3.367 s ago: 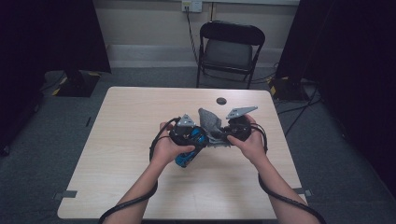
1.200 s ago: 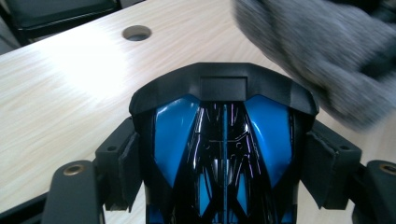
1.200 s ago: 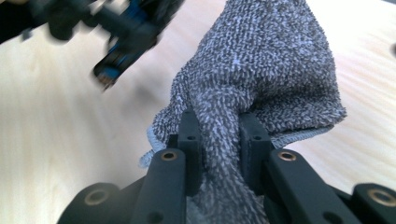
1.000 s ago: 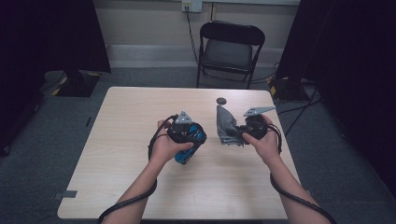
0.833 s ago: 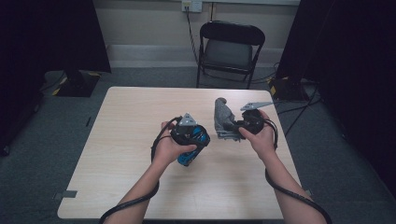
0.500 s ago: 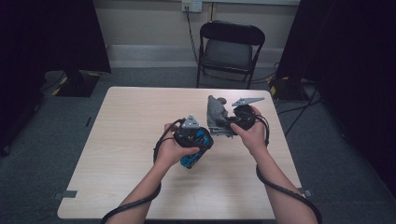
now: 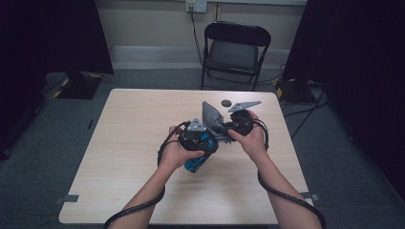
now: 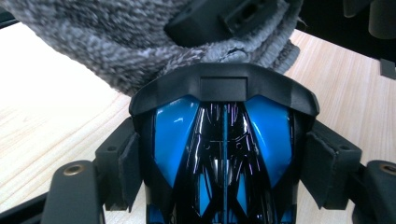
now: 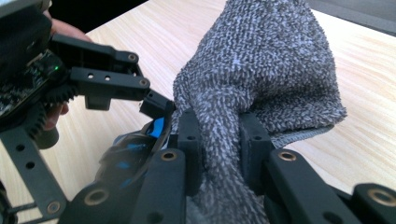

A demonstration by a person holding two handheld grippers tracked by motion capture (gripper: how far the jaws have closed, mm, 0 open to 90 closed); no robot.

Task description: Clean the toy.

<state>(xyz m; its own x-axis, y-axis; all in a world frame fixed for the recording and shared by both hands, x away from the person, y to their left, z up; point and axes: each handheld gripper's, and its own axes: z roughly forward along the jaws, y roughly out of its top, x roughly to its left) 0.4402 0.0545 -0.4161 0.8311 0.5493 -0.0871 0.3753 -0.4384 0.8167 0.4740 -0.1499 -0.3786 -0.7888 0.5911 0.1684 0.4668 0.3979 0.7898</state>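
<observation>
Above the worktop (image 7: 143,143), left tongs (image 8: 224,154) clamp one blue toy car (image 8: 224,144); right tongs (image 9: 219,135) pinch one grey cloth (image 9: 261,70) just beyond it.

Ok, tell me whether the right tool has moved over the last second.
Yes. The right tool with its grey cloth has come leftward, away from the table's right edge, and now sits close against the left tool holding the blue object.
</observation>
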